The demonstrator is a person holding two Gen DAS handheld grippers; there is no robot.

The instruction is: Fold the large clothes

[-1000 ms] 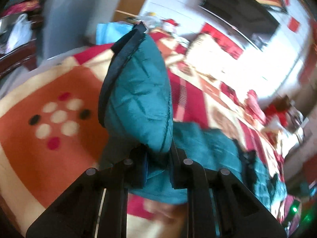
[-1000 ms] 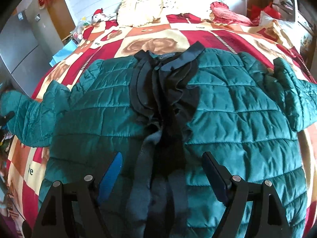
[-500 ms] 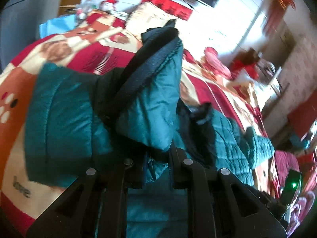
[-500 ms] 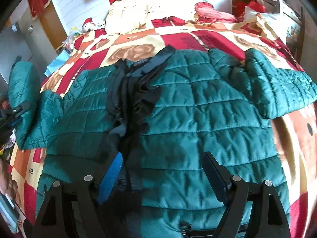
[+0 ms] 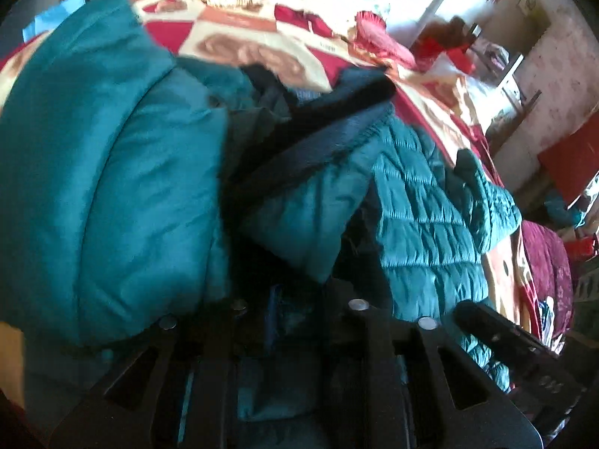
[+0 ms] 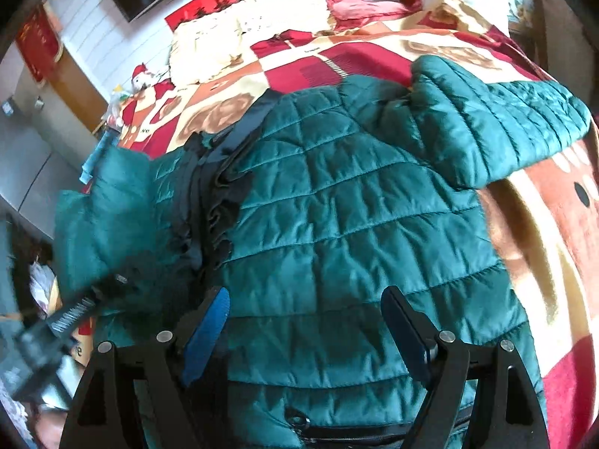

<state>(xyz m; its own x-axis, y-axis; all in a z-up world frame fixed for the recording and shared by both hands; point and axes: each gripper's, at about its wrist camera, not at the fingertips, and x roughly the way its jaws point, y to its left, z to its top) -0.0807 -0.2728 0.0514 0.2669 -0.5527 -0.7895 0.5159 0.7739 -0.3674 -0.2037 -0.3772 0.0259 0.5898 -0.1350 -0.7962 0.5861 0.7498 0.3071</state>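
A teal quilted jacket lies spread on the bed, its dark lining showing along the open front. My left gripper has the left sleeve between its fingers, dark cuff upward, and holds it over the jacket's left side. Its jaws are opening, and the fabric still sits between them. From the right wrist view the left gripper shows blurred beside the doubled-over sleeve. My right gripper hangs open above the jacket's lower body, holding nothing. The right sleeve lies stretched out to the right.
The jacket rests on a red, orange and cream patterned blanket. At the bed's head are cream pillows, a red cushion and a plush toy. A grey cabinet stands left of the bed.
The left gripper has carried the sleeve from over the bare blanket at the left across onto the jacket. The right gripper has drifted right over the jacket, still open.
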